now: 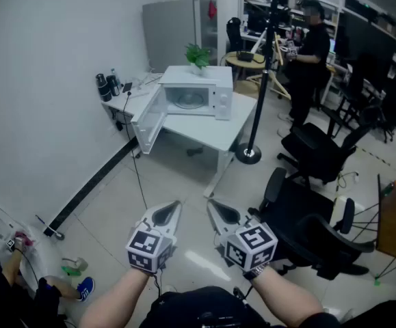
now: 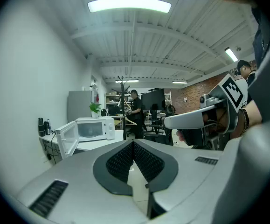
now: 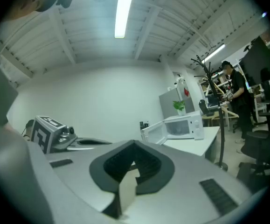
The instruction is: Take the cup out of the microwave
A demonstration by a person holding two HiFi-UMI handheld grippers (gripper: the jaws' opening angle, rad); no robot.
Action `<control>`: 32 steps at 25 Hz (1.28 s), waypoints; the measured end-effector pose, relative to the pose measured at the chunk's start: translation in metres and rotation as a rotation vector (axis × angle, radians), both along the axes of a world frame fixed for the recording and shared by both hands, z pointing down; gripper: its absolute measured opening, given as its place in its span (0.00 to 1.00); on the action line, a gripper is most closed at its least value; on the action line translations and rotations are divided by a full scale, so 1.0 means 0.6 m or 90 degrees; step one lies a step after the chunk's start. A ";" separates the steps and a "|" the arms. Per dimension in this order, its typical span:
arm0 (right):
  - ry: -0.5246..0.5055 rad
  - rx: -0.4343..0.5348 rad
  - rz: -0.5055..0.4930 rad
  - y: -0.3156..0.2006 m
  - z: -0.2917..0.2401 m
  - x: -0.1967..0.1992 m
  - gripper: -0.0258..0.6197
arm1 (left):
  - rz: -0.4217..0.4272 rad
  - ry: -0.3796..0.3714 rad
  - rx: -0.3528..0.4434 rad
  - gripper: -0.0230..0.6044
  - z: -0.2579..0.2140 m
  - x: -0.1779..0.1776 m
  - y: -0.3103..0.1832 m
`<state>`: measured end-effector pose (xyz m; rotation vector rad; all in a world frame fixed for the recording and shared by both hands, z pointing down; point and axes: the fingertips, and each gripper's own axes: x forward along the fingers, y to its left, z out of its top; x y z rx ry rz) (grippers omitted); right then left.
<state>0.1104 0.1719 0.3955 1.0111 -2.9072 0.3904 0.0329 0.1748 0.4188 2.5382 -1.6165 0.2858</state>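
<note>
A white microwave stands on a white table across the room, its door swung open to the left. I cannot make out a cup inside from here. Both grippers are held low and near me, far from the microwave. My left gripper has its jaws together with nothing between them, and so does my right gripper. In the left gripper view the microwave shows beyond the shut left gripper. The right gripper view has the microwave past the shut right gripper.
A small plant sits on the microwave; dark bottles stand at the table's left end. A black pole stand rises beside the table. Black office chairs crowd the right. A person stands at the back, near a grey fridge.
</note>
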 end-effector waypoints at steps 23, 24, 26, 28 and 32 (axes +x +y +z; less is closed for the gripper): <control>0.009 -0.005 0.025 -0.118 0.016 -0.034 0.06 | 0.015 0.027 0.016 0.04 -0.005 -0.031 -0.139; 0.009 -0.005 0.027 -0.130 0.017 -0.042 0.06 | 0.016 0.028 0.018 0.04 -0.005 -0.039 -0.152; 0.014 -0.008 0.030 -0.156 0.023 -0.059 0.06 | 0.021 0.029 0.022 0.04 -0.001 -0.054 -0.180; 0.021 -0.012 0.034 -0.183 0.030 -0.075 0.06 | 0.027 0.031 0.021 0.04 0.002 -0.068 -0.208; 0.029 -0.016 0.047 -0.244 0.034 -0.115 0.06 | 0.039 0.037 0.017 0.04 -0.001 -0.105 -0.268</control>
